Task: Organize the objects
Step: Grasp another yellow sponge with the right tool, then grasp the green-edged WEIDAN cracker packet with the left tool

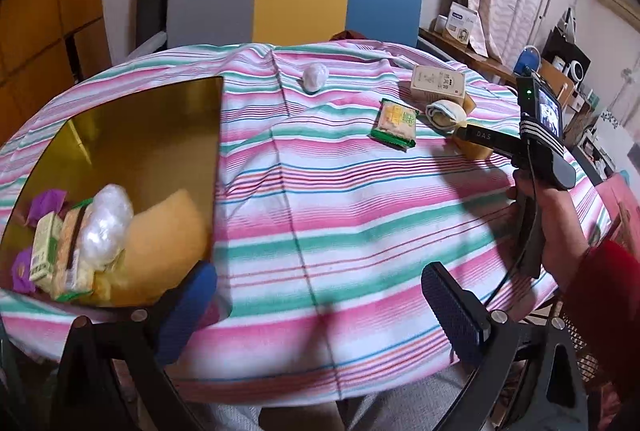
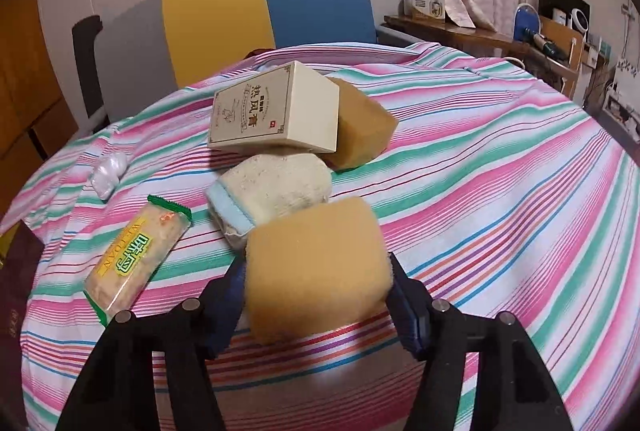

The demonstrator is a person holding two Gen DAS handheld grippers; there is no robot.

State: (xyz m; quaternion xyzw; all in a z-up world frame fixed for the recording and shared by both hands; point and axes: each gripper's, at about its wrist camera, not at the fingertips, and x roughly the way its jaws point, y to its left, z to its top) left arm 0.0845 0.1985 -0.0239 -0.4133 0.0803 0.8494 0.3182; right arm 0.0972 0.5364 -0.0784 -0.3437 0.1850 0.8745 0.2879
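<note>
Looking along the left gripper (image 1: 320, 315), its blue-padded fingers (image 1: 456, 315) stand wide apart with nothing between them, above the striped cloth covering the tabletop (image 1: 320, 199). To their left sits a gold tray (image 1: 152, 127) holding a yellow sponge (image 1: 164, 243), a clear plastic wad (image 1: 106, 227), green-and-yellow snack packets (image 1: 60, 255) and purple wrappers (image 1: 46, 203). Farther off on the cloth lie another plastic wad (image 1: 315, 75), a green-edged cracker packet (image 1: 394, 123), a cream box (image 1: 438, 85) and a folded washcloth (image 1: 444, 113); the right hand (image 1: 560, 227) holds its tool at the right edge. From the right wrist, the right gripper (image 2: 316, 283) has its fingers (image 2: 406, 311) closed against both sides of an orange-yellow sponge (image 2: 316, 267), just in front of the washcloth (image 2: 276, 191). Behind that stands the cream box (image 2: 276, 111), touching a second tan sponge (image 2: 362, 123). The cracker packet (image 2: 136, 263) lies to the left, the plastic wad (image 2: 109, 167) beyond it.
</note>
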